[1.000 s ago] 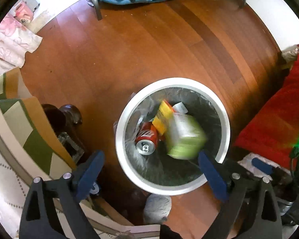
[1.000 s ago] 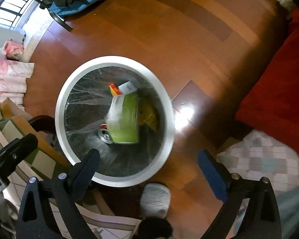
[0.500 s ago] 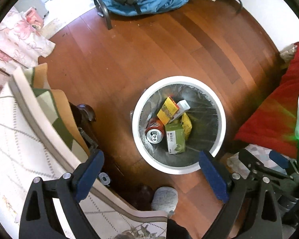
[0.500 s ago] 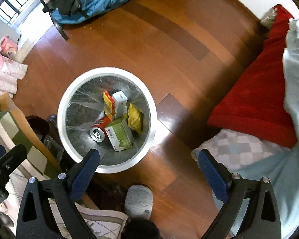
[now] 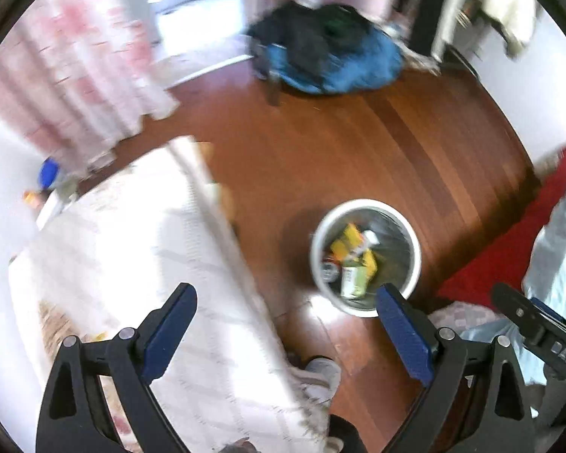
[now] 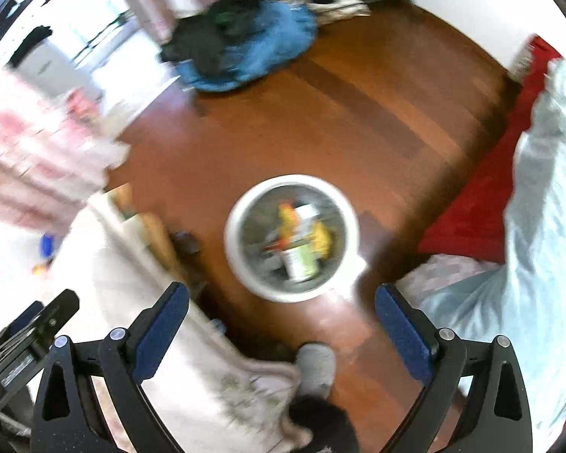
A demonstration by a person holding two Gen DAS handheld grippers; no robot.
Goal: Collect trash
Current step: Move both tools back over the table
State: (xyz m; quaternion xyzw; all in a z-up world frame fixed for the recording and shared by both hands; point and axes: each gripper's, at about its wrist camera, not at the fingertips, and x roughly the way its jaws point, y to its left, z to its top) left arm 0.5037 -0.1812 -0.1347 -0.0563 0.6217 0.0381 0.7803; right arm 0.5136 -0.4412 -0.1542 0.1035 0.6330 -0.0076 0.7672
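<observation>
The light, crushable cartons and soda can in the round white plastic trash bin [image 6: 291, 238] are judged easily pinched across their flat sides, while the left gripper [image 5: 283, 330] and right gripper [image 6: 282, 324] are both held wide and empty.

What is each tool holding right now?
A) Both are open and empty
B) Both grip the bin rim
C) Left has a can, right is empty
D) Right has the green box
A: the left tool and right tool both stand wide open with nothing between them; the green box lies in the bin.

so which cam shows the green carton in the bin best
The left wrist view: the green carton is less smeared there, lying among yellow packets in the white bin. The right wrist view centres it but blurs it more.
</observation>
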